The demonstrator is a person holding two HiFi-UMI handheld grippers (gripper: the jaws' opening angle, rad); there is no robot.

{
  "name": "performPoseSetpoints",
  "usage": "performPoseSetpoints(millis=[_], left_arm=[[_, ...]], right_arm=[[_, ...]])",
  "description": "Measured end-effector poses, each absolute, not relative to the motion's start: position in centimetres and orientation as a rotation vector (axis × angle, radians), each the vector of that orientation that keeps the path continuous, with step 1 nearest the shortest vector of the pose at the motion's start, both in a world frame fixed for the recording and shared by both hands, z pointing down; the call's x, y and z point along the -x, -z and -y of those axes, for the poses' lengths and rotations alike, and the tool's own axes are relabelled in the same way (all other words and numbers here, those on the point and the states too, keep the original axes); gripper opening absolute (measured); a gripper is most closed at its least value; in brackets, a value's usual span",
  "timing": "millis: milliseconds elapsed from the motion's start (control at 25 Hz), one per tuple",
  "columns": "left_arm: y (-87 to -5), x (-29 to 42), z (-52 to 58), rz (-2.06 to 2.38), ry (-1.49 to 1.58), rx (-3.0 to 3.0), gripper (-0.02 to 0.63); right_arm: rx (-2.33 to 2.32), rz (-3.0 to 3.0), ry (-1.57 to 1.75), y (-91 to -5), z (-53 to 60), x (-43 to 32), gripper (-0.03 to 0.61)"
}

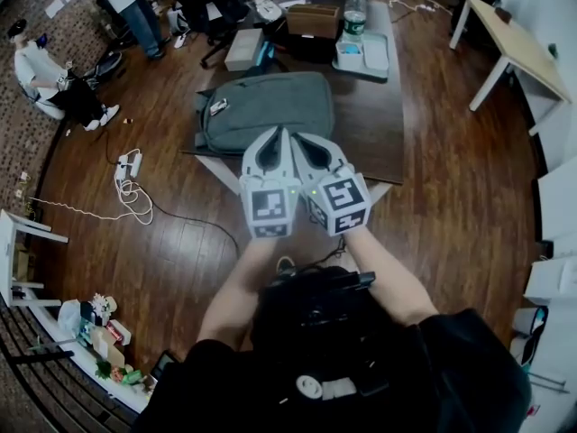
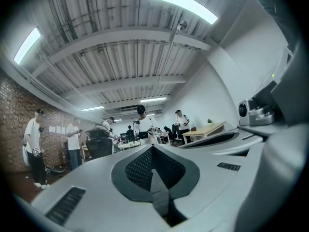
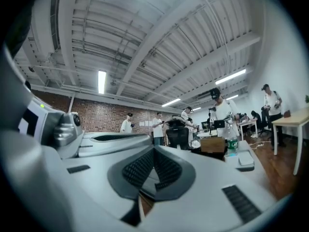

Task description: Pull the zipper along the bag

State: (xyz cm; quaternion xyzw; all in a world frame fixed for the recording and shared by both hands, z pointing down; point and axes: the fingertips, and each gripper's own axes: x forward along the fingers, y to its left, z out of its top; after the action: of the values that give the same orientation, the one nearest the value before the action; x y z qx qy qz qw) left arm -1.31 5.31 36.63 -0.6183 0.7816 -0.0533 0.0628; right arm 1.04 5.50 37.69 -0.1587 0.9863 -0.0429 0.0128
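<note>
The bag [image 1: 266, 106] lies flat on the desk [image 1: 383, 115], toward its left side and close to the near edge. Its zipper is too small to read, so whether it is run along or not cannot be told. Neither gripper touches the bag. The left gripper [image 1: 278, 133] and right gripper [image 1: 298, 139] are held side by side, level, just short of the bag, and each has its jaws pressed together on nothing. That fits either a zipper waiting to be pulled or one already pulled and let go.

The bag's left side sits close to the desk's left edge. The desk is bare to the bag's right. A box [image 1: 313, 21], a bottle [image 1: 354, 16] and a tray [image 1: 363, 57] crowd the far end.
</note>
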Motion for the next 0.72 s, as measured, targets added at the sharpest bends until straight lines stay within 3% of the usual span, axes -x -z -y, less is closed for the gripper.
performPoseSetpoints(millis=[720], left_arm=[[-36.2,1.4,-3.1,-2.336,0.149,1.873,0.000]], right_arm=[[0.511,-3.063,0.142,-37.5,-3.3,-1.0,0.009]])
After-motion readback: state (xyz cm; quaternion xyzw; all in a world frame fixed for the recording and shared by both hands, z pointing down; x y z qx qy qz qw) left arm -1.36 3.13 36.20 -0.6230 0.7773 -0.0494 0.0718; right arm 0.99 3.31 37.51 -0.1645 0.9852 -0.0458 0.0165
